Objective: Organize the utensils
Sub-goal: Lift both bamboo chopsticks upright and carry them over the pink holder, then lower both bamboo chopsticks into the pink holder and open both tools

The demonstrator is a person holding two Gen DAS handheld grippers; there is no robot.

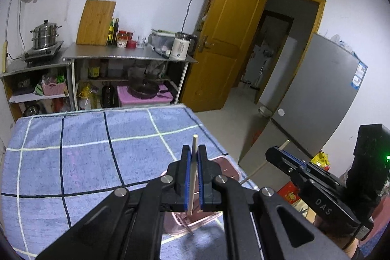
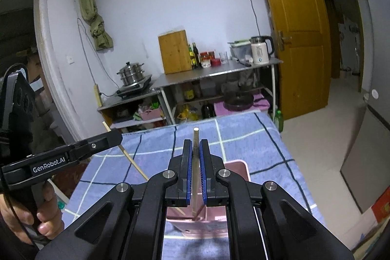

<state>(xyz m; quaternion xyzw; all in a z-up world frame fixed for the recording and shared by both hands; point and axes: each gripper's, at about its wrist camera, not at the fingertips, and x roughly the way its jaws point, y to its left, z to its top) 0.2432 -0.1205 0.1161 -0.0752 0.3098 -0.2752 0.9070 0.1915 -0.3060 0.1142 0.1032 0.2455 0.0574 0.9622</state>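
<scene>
My left gripper [image 1: 194,148] is shut on a pale wooden chopstick [image 1: 192,177] that stands nearly upright between its blue pads. It hangs over a pink tray [image 1: 225,162] near the right edge of the blue checked cloth [image 1: 85,152]. My right gripper [image 2: 195,141] is shut on a second chopstick [image 2: 195,174], also upright, above the pink tray [image 2: 237,168]. In the left wrist view the right gripper [image 1: 274,152] shows at the right with its chopstick [image 1: 258,169] slanting down. In the right wrist view the left gripper [image 2: 117,137] shows at the left with its chopstick [image 2: 132,160].
A metal counter [image 2: 219,72] behind the table bears a cutting board [image 2: 174,52], bottles and a kettle [image 2: 260,49]. A steamer pot [image 2: 130,73] sits on a stove to its left. An open yellow door [image 1: 226,40] and a grey fridge [image 1: 316,94] stand right. A hand [image 2: 43,218] holds the left gripper.
</scene>
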